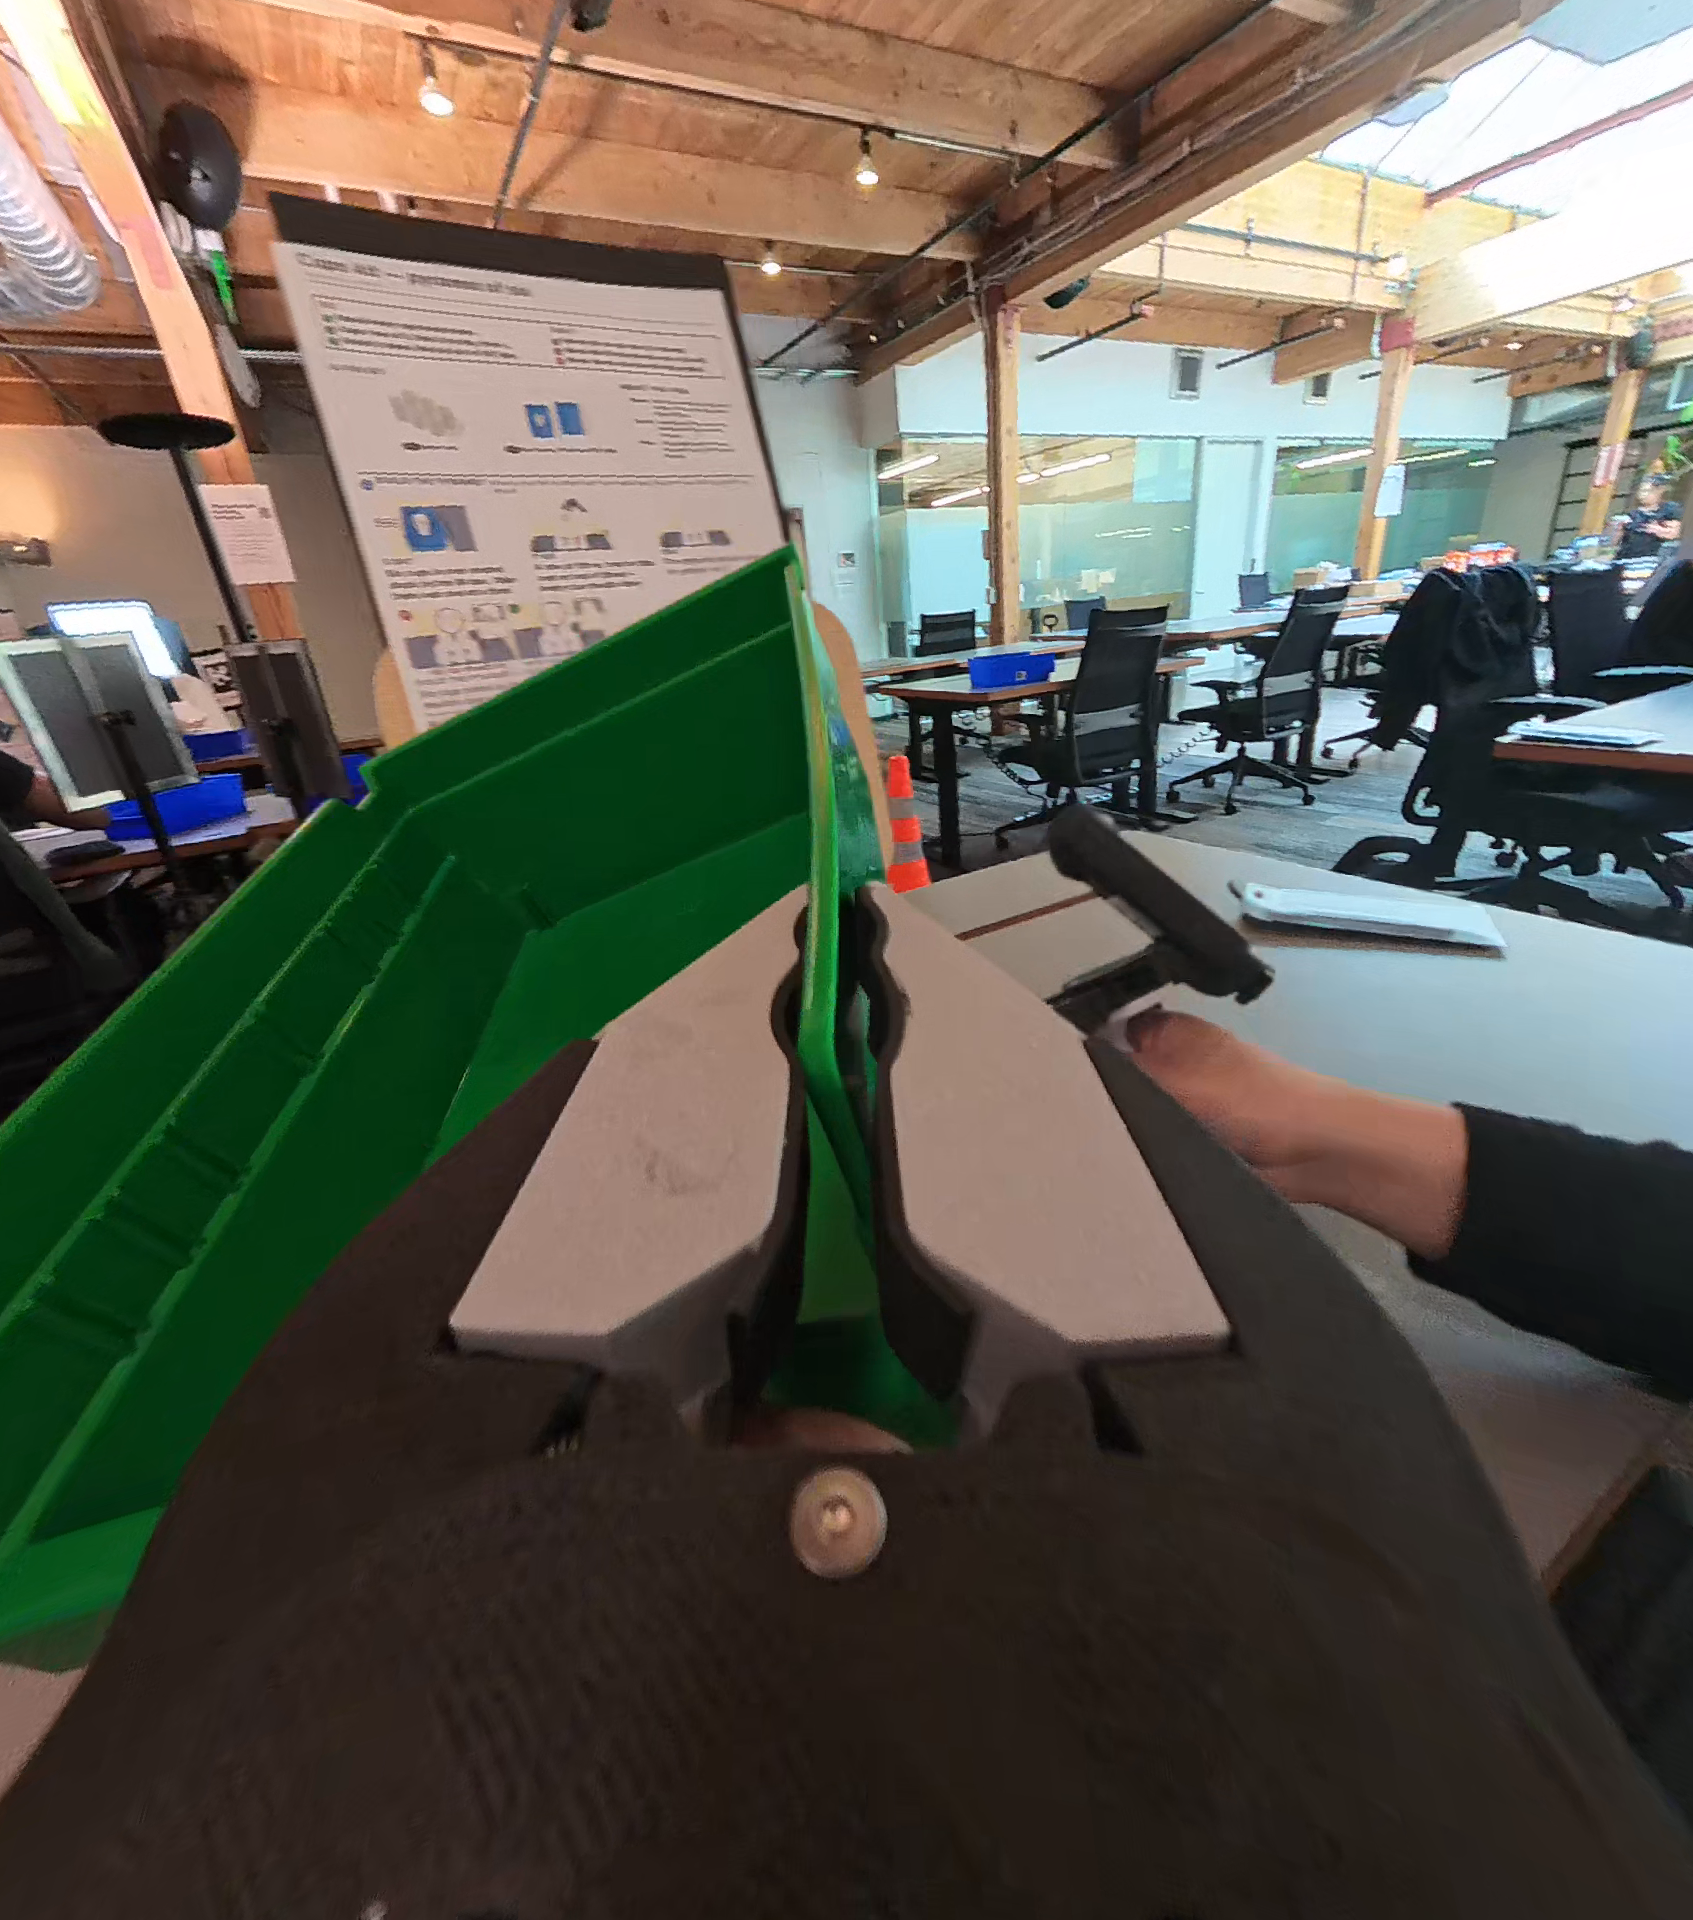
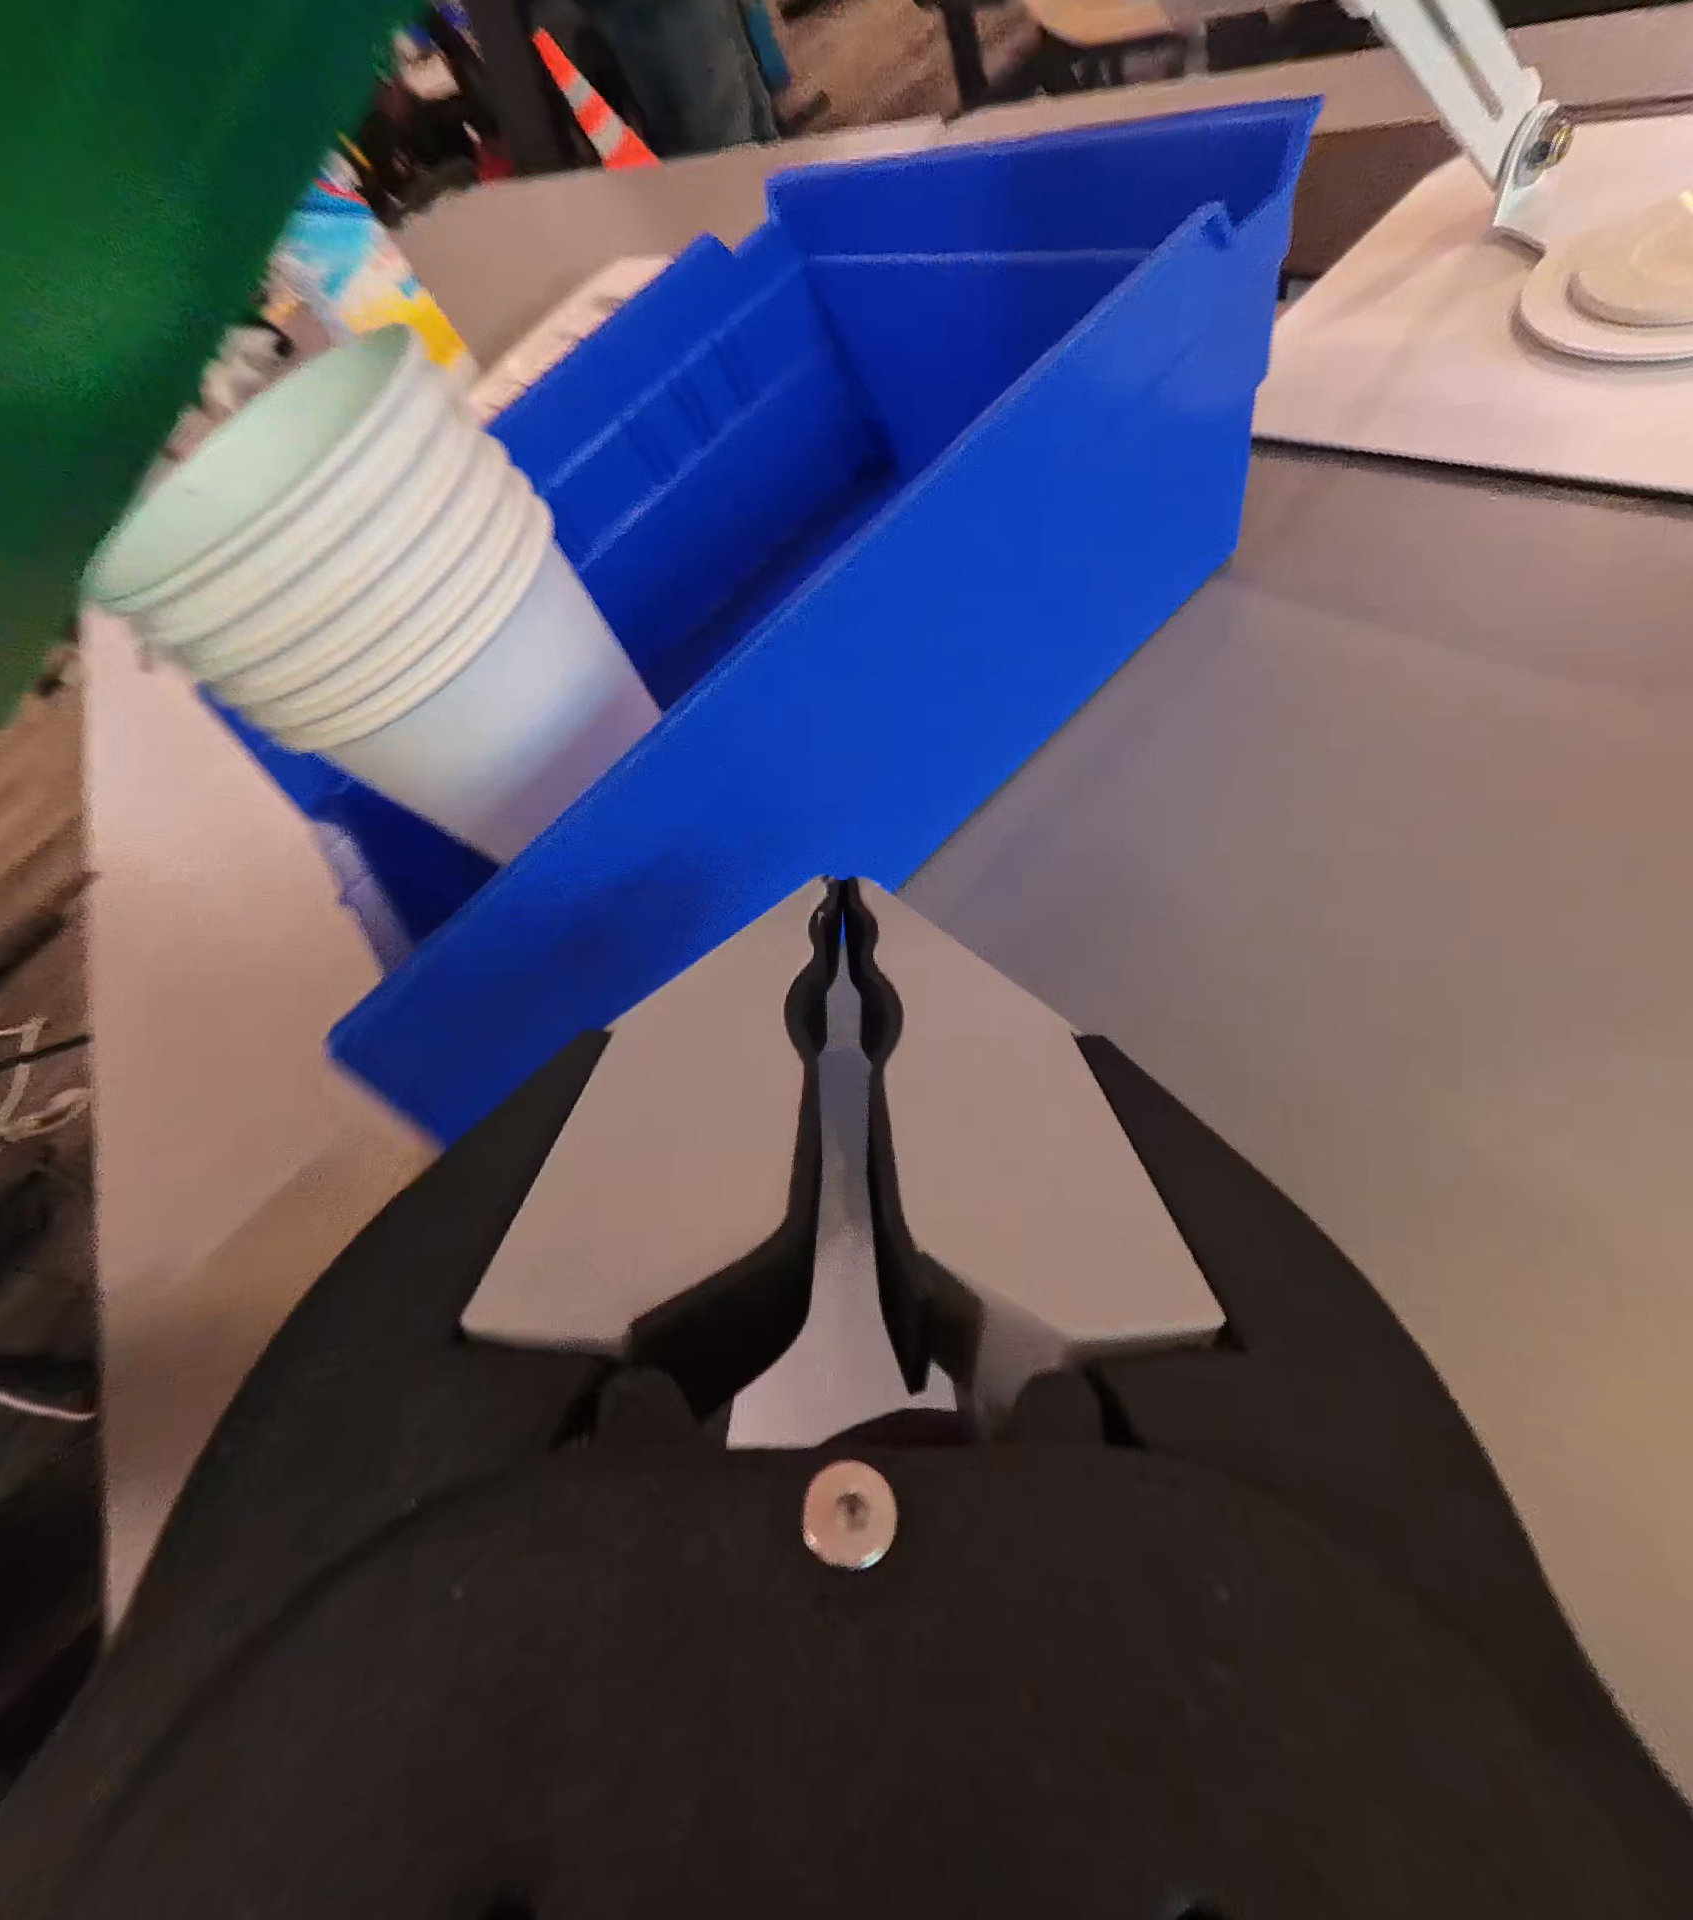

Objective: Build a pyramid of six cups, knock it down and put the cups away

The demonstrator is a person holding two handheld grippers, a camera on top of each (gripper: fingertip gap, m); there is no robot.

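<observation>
Green bin [image 1: 322,1039]: empty plastic bin, lifted and tilted; in the right wrist view it fills the upper-left corner.
Left gripper [image 1: 837,914]: my fingers are closed tight on the green bin's end wall, pinching it from both sides.
Cup stack [image 2: 354,582]: white cups nested together, lying tilted in the near-left end of the blue bin, rims pointing up-left. Count not certain; looks like more than six rims.
Blue bin [image 2: 925,623]: sits on the grey table [image 2: 1444,935], open top toward me, otherwise empty.
Right gripper [image 2: 842,904]: fingers pressed together with nothing between them, tips just at the blue bin's near wall.
Task state, my guess: no pyramid stands; cups are in storage, either start or finish.
Handling, my guess: cups are light, thin-walled, easily crushed and apt to stick when nested. I would pinch one rim and wall gently, near the top, and peel it off.
</observation>
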